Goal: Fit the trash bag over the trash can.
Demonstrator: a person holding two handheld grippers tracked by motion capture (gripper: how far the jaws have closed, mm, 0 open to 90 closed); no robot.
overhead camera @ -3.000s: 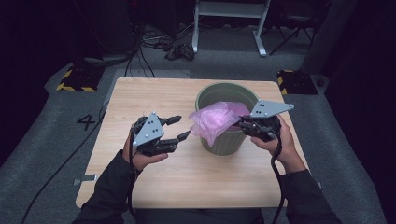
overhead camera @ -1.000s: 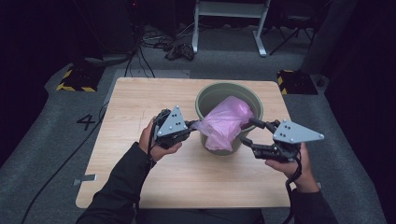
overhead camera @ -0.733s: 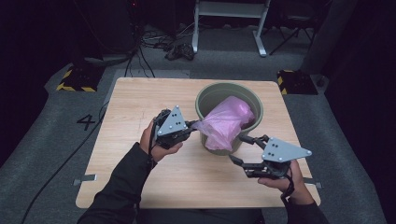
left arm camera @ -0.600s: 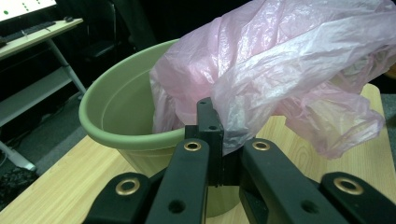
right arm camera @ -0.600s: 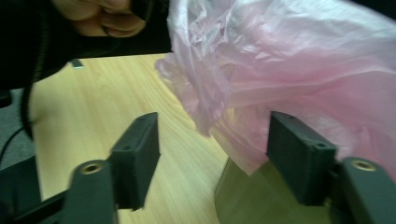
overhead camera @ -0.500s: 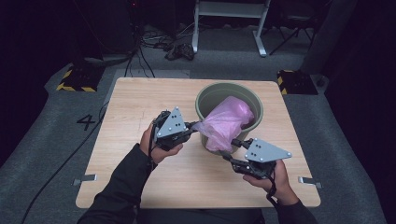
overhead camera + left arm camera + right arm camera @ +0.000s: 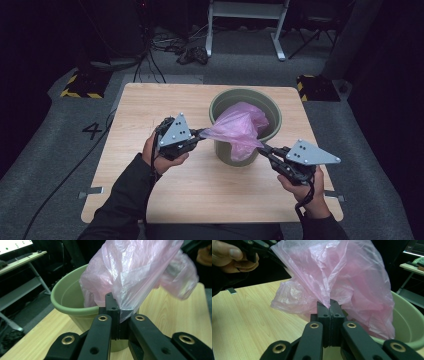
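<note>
Thin pink plastic bag half inside round green plastic bin on wooden table. Left gripper clenched on bag's edge; right gripper, jaws just closing, pinches opposite edge. Advice: spread mouth evenly, avoid tearing film.

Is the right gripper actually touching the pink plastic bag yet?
Touching. In the right gripper view, the right gripper has just closed its jaws, pinching a fold of the pink plastic bag between the pads, with no gap visible.
</note>
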